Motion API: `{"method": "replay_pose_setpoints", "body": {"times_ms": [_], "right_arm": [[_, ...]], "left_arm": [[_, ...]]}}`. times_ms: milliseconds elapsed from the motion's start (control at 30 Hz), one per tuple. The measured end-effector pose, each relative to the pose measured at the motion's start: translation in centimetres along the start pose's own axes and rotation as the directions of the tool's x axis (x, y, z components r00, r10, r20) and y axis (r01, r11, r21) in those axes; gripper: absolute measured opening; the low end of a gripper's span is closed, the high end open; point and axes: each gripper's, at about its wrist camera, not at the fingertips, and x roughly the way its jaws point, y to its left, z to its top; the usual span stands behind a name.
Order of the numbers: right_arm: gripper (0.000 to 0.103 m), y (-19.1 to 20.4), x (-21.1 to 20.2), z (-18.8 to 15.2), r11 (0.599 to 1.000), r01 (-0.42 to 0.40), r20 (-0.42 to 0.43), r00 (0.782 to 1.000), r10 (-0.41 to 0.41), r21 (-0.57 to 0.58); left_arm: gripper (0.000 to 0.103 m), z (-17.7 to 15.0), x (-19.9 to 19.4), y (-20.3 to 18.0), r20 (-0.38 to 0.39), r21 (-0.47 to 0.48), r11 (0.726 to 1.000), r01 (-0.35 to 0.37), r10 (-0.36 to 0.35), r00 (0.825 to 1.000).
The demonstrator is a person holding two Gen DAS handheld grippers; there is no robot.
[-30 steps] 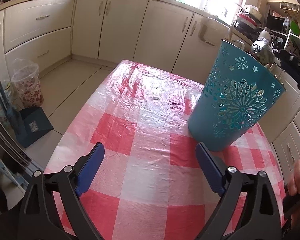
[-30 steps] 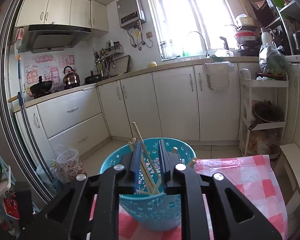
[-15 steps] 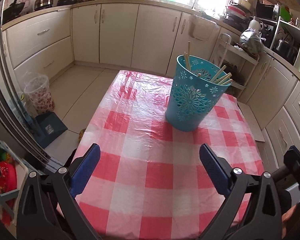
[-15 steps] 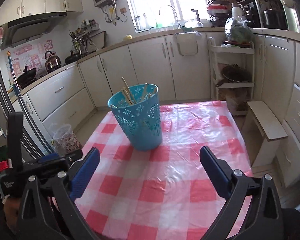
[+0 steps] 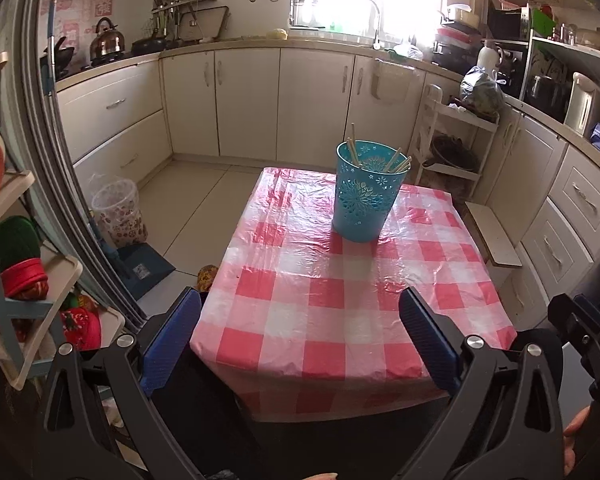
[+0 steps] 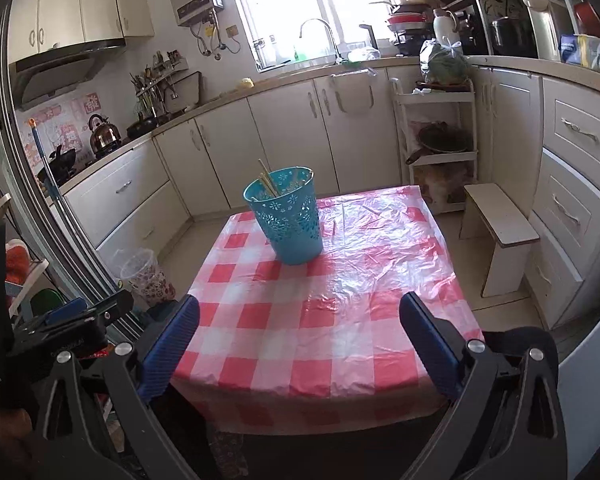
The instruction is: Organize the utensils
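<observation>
A blue perforated basket stands upright on the far part of the table with the red and white checked cloth. Several wooden chopsticks stand inside it, tips above the rim. In the right wrist view the basket and chopsticks sit at the far left of the cloth. My left gripper is open and empty, held back at the table's near edge. My right gripper is open and empty, also at the near edge.
A wooden stool stands right of the table. A patterned bin and a blue dustpan sit on the floor at left. A shelf rack is close on the left. Cream cabinets line the walls.
Both grippers have pulled back and up from the basket to the table's near edge. The right gripper, shut over the chopsticks in the basket a second ago, has opened and is empty.
</observation>
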Motion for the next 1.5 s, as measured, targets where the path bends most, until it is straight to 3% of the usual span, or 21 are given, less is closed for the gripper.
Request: {"method": "replay_pose_setpoints", "body": {"times_ms": [133, 300, 467, 700, 900, 1500], "right_arm": [[0.096, 1.0, -1.6, -1.5, 1.0, 0.001, -0.021, 1.0, -0.001, 0.025], [0.096, 2.3, -3.5, -1.9, 1.0, -0.002, 0.023, 1.0, 0.002, 0.001], [0.096, 2.9, -4.0, -2.3, 1.0, -0.008, 0.032, 0.999, 0.008, 0.0], [0.096, 3.8, -3.7, -2.6, 1.0, -0.005, 0.016, 1.0, 0.006, -0.015], [0.096, 4.0, -3.5, -2.8, 1.0, -0.006, -0.003, 1.0, 0.006, -0.02], [0.096, 3.9, -3.9, -3.3, 1.0, -0.009, -0.016, 1.0, 0.009, -0.024]], "left_arm": [[0.095, -1.0, -2.2, -0.2, -0.012, 0.025, 1.0, 0.017, -0.017, 1.0], [0.095, -2.3, -4.1, -0.4, -0.011, 0.043, 0.999, 0.008, -0.008, 1.0], [0.095, -2.8, -4.2, 0.1, -0.02, 0.039, 0.999, -0.002, 0.003, 1.0], [0.095, -2.9, -4.8, 1.1, -0.005, 0.039, 0.999, 0.038, -0.038, 0.999], [0.095, -3.1, -4.0, 1.4, -0.046, 0.037, 0.999, -0.005, 0.007, 0.999], [0.095, -3.4, -4.6, -0.2, -0.042, 0.07, 0.997, -0.023, 0.026, 0.999]]}}
